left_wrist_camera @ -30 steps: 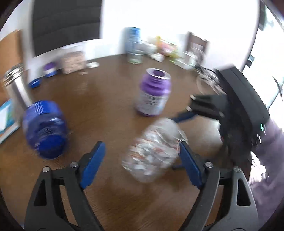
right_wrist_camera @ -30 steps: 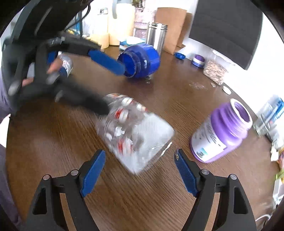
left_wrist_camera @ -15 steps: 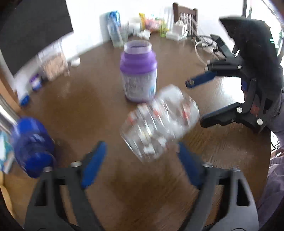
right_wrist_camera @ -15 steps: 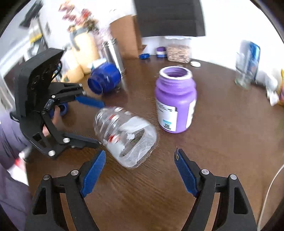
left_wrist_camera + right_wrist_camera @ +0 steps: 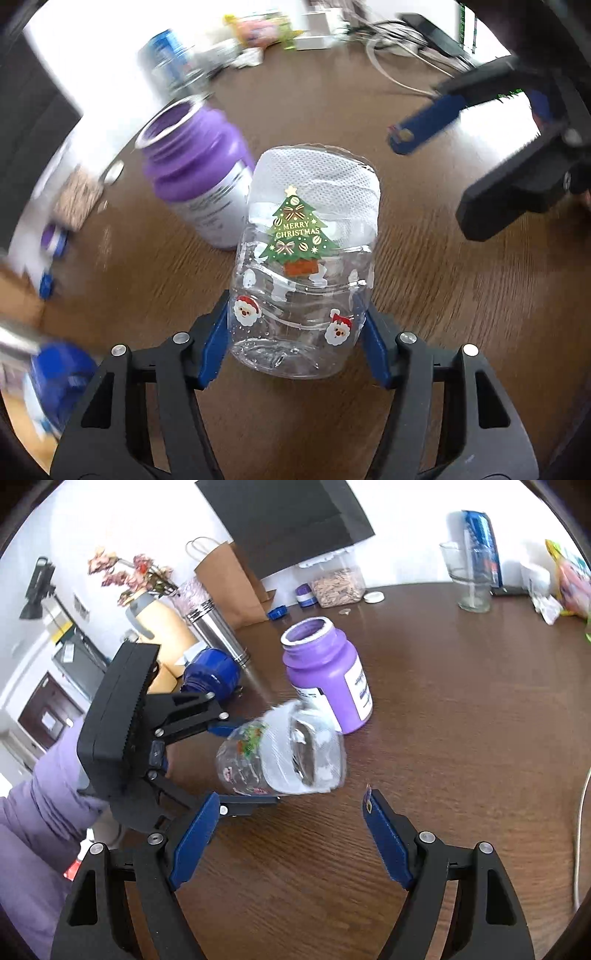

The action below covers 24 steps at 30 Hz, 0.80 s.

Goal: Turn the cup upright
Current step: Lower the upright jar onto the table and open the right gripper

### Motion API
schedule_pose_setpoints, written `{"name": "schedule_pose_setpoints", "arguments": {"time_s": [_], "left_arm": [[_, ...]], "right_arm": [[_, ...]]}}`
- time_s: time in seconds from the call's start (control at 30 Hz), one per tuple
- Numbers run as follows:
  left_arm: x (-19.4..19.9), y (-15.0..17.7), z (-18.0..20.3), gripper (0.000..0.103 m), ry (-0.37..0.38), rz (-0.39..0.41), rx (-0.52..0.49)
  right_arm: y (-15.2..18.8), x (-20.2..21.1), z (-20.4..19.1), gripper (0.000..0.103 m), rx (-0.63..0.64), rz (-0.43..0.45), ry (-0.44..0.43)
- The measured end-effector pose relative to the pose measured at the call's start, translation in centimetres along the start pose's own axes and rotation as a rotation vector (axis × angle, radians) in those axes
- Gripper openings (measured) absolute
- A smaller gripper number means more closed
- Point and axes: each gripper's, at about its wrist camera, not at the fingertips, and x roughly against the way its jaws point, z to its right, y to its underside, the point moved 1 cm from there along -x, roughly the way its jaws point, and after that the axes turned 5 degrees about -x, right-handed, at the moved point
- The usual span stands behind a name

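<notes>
left gripper [image 5: 297,332] fingers squeezed onto the clear christmas cup [image 5: 306,266], holding it tilted over the worktop [image 5: 443,295]; right gripper [image 5: 288,834] fingers spread wide, holding nothing.

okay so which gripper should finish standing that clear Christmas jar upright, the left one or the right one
Left, most likely. The left gripper is clamped on the clear jar near its base, holding it tilted beside the purple bottle. The right gripper is open and holds nothing, off the jar.

The clear plastic cup with Christmas-tree and Santa stickers [image 5: 303,266] [image 5: 284,757] lies tilted sideways, white mesh inside, raised above the tabletop's middle.
</notes>
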Motion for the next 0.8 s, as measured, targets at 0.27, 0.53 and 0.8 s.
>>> {"name": "schedule_pose_setpoints", "arguments": {"time_s": [0.27,0.53,0.8], "left_arm": [[4.5,1.4,0.5,0.059,-0.103,0.076,0.213],[8.8,2.8,-0.7,0.059,-0.129,0.240,0.431],[8.8,5.6,-4.0,0.061,-0.081,0.317,0.673]], "right_arm": [[-0.5,-2.1,-1.1,0.083,-0.148,-0.023,-0.253],[-4.7,-5.6,-5.2,0.083,-0.170,-0.052,-0.369],[-8.9,-8.0,-8.6,0.067,-0.077,-0.078,-0.291]]}}
